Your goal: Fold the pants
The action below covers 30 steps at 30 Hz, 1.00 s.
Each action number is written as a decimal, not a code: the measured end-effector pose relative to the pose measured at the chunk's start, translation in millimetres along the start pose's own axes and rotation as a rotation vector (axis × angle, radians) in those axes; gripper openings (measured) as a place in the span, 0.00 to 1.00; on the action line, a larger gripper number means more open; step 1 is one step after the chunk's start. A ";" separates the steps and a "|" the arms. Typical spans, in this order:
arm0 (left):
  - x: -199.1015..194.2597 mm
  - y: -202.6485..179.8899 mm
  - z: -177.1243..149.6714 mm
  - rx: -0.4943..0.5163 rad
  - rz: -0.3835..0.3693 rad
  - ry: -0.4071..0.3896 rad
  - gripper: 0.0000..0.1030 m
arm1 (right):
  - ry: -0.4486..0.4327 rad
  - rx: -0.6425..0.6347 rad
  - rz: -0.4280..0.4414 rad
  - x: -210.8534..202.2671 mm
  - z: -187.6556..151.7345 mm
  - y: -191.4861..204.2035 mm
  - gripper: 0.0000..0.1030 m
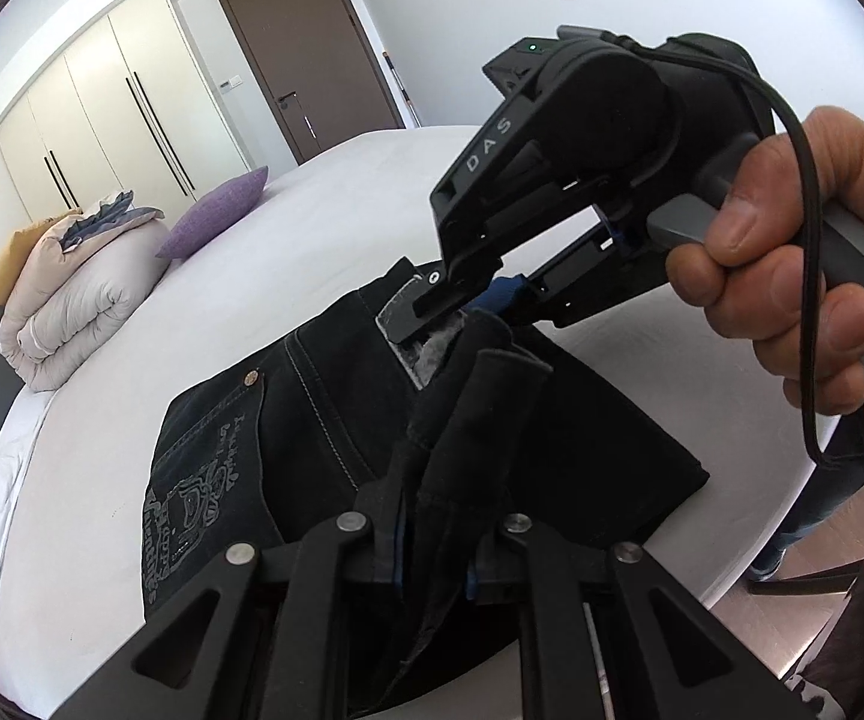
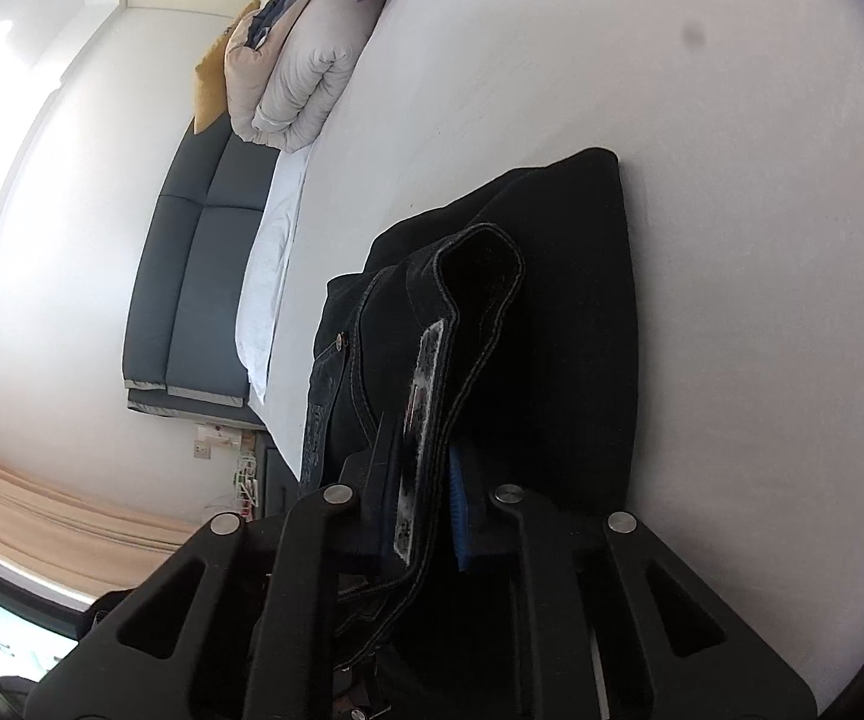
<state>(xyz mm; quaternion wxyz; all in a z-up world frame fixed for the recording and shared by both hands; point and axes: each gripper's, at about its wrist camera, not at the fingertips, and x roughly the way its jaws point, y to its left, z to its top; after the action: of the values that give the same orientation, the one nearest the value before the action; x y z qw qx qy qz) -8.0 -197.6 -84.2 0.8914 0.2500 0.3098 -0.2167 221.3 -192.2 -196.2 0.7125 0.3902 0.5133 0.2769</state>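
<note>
Black denim pants (image 1: 288, 420) with an embroidered back pocket lie folded on a white bed (image 1: 312, 222). My left gripper (image 1: 432, 546) is shut on a bunched edge of the pants at the bottom of its view. My right gripper (image 1: 462, 306), held by a hand, is shut on the waistband by the leather patch, just beyond the left one. In the right wrist view the right gripper (image 2: 426, 510) clamps the waistband and patch, and the pants (image 2: 564, 312) hang over the white bed (image 2: 672, 90).
A rolled duvet (image 1: 78, 300), a purple cushion (image 1: 216, 210) and a yellow pillow (image 1: 3, 264) sit at the bed's head. White wardrobes (image 1: 108, 114) and a brown door (image 1: 306, 54) stand behind. The grey headboard (image 2: 192, 276) shows in the right wrist view.
</note>
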 end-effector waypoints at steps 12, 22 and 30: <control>15.3 -10.0 19.6 0.040 -0.047 -0.005 0.13 | -0.048 -0.022 -0.015 -59.5 15.6 -14.6 0.12; 20.2 -3.9 4.7 -0.027 -0.141 0.030 0.33 | -0.089 -0.002 0.011 -49.4 -1.4 -39.9 0.12; -27.0 71.7 1.3 -0.353 -0.318 -0.026 0.74 | -0.139 0.043 -0.032 -83.6 -15.7 -46.8 0.16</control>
<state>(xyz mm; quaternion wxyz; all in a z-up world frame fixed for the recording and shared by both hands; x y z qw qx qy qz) 12.2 -136.1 -43.1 0.8797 0.0354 0.3669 -0.3002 179.4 -279.7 -195.1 0.7421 0.4156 0.4744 0.2267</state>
